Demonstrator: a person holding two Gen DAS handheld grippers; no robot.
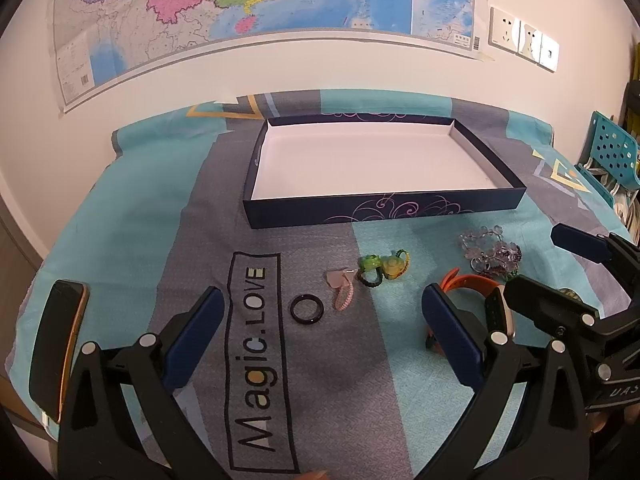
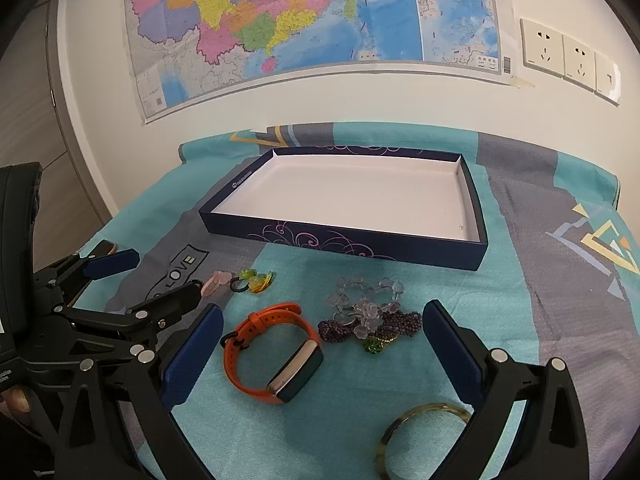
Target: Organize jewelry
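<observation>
We see a map [image 2: 312,20] upper centre | wall sockets [image 2: 568,58] upper right | a phone [image 1: 58,344] lower left | a patterned cloth [image 1: 120,232] underneath

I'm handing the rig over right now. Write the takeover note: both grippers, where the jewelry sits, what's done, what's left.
Left gripper: jaws open, empty, above the black ring.
Right gripper: jaws open, empty, above the orange watch.
Navy box: at the back of the cloth, nothing in it.
In front of the box on the cloth: black ring, pink clip, green-yellow hair tie, orange watch, bead bracelets, and an amber bangle nearest the right gripper.
Done: nothing boxed yet.
Left: every piece still has to go into the box.
</observation>
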